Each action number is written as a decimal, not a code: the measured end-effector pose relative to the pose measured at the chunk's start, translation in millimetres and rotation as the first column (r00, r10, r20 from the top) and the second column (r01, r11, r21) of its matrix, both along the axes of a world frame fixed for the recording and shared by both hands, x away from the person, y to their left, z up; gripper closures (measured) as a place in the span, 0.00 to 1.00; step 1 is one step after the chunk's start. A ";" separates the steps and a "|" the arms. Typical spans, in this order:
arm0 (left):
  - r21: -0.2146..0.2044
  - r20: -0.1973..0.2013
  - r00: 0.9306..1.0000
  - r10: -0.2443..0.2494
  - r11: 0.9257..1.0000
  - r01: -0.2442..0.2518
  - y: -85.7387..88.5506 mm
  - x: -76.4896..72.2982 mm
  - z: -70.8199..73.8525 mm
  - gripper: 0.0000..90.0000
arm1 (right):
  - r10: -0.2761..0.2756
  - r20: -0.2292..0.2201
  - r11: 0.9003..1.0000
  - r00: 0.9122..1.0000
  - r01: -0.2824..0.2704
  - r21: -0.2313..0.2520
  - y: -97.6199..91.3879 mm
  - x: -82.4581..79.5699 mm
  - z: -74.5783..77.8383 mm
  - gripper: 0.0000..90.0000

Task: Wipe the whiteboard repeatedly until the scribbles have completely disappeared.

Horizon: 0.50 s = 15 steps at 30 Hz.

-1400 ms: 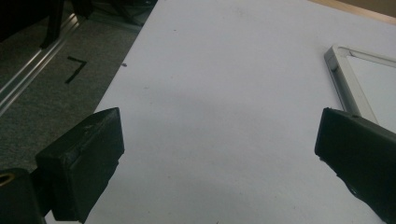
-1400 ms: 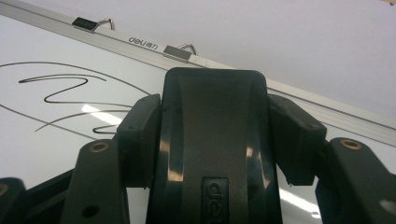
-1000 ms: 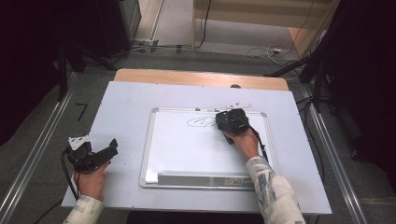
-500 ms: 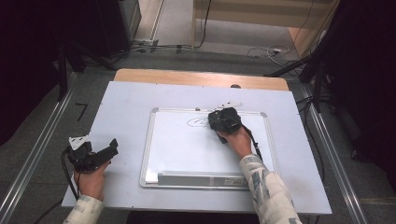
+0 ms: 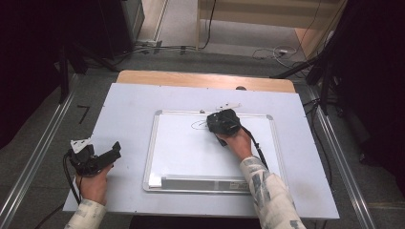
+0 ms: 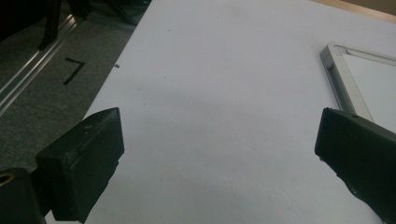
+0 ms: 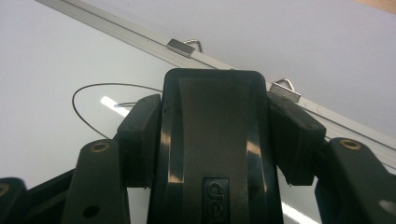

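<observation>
Eraser (image 7: 215, 154), a black block, sits clamped between the right tool's (image 5: 220, 121) jaws, pressed to the whiteboard (image 5: 191, 157) near its far rail, at about one o'clock from the board's middle, just beside a drawn oval (image 5: 198, 125) at the eraser's nine o'clock. The left tool (image 5: 107, 155) rests on the table (image 5: 129, 102) at eight o'clock, jaws wide apart and holding nothing. My worry: tilting the block would lift an edge and leave ink streaks, and a hard push could slide the unheld board.

Even overhead light brightens the table (image 5: 129, 109), surroundings stay dark; glare streaks the whiteboard (image 7: 42, 70), close views soft.
</observation>
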<state>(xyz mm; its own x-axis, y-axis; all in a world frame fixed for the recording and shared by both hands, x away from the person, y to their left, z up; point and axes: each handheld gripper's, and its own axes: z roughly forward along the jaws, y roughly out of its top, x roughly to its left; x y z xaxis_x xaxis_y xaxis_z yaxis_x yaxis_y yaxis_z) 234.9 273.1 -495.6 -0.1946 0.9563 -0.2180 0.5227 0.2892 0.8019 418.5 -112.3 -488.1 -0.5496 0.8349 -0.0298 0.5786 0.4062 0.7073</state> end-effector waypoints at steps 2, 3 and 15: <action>0.000 0.000 1.000 0.000 1.000 0.000 0.0 0.0 0.0 0.02 | 0.009 0.000 1.000 1.000 -0.009 0.000 2.2 0.3 0.0 0.43; 0.000 0.000 1.000 0.000 1.000 0.000 0.0 0.0 0.0 0.02 | 0.007 -0.002 1.000 1.000 -0.007 -0.001 3.4 0.1 0.1 0.43; -0.001 0.002 1.000 0.000 1.000 0.000 -0.3 0.1 0.1 0.01 | 0.031 -0.004 0.999 1.000 -0.031 -0.009 18.4 0.4 0.2 0.43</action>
